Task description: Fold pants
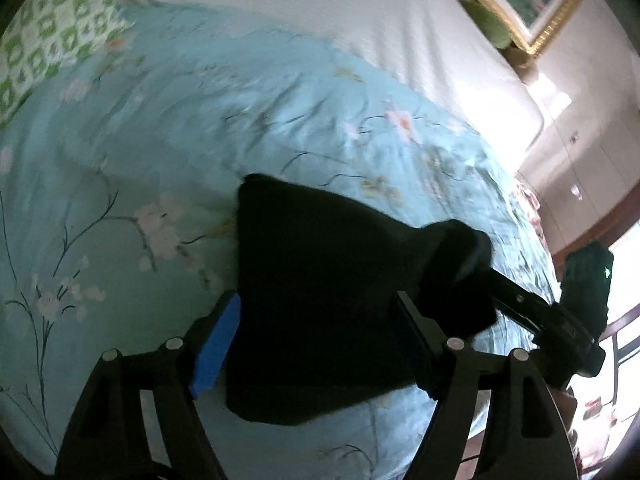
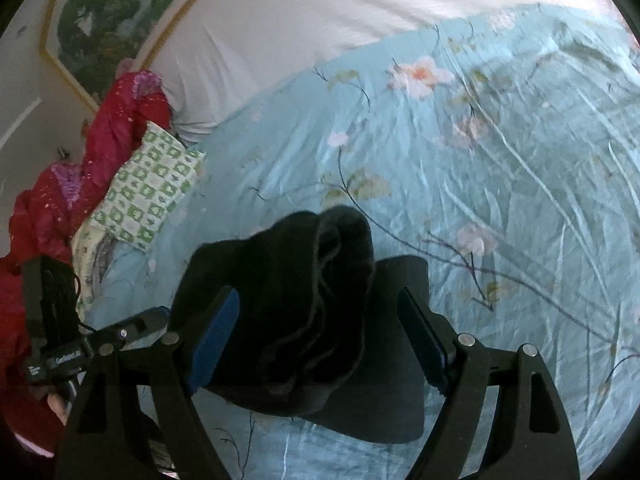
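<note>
- Between the blue-padded fingers (image 1: 218, 344) of the left gripper (image 1: 316, 344), a dark, soft fabric pair of pants (image 1: 320, 280) is sitting, folded into a compact block; the jaws are standing wide, the near pad touching the cloth's left edge, the far one just beside its right edge, so nothing is being clamped.
- At the right gripper (image 2: 316, 336), the blue pads (image 2: 212, 340) are likewise standing apart, with a bunched, layered hump of the same pants (image 2: 320, 280) rising between them; whether the pads are touching the cloth I cannot tell, but they are not pinching it.
- Under both tools, the pants are lying on a pale blue floral bedspread (image 1: 200, 120), near its front edge, with a white sheet (image 1: 320, 8) beyond and a green-and-white patterned pillow (image 2: 148, 184) off to one side.
- Judging by the limp, stacked edges, the cloth is behaving as light, floppy and thick; it is likely sagging wherever unsupported.
- A grip is probably working best across all layers at a folded edge or corner, one gripper at each end, since a pinch on the top layer alone risks peeling the stack open.
- The sheeny bedspread is probably letting the bundle slide when pushed.
</note>
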